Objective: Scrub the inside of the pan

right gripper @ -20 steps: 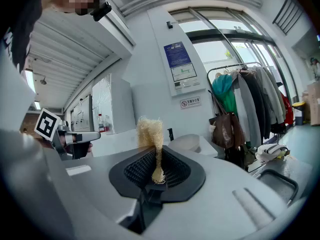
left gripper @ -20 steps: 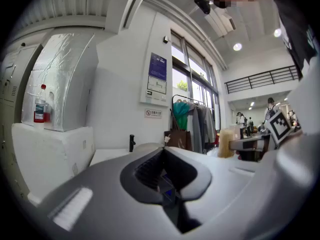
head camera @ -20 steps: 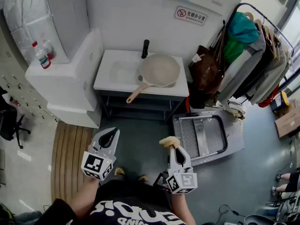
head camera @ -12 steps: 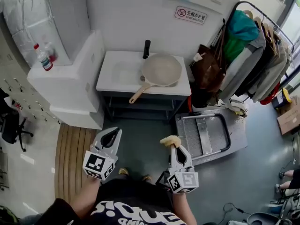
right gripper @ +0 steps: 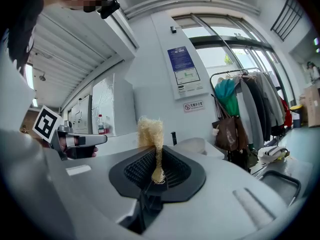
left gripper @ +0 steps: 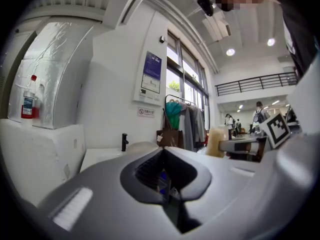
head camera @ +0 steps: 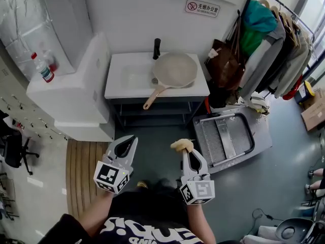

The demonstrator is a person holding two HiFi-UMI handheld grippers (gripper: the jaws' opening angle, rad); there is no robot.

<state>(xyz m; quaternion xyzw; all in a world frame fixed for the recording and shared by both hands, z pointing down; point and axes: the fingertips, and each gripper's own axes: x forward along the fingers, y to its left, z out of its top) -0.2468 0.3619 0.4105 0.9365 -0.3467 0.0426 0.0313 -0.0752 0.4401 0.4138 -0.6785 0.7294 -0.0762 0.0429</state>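
Round beige frying pan (head camera: pixel 174 70) on the white sink counter (head camera: pixel 118 88) at 12 o'clock: stiff, likely heavyish, so grab the handle (head camera: pixel 151 99). Left gripper (head camera: pixel 127 144) closed and empty; right gripper (head camera: pixel 187 154) pinching a soft yellow fibre scrubber (head camera: pixel 182 145).

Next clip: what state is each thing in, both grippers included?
Left gripper: shut, empty.
Right gripper: shut on the scrubber.
Scrubber: pinched upright between the jaws.
Pan: right side up on the counter, handle past the front edge.
Bottle: upright, cap on.
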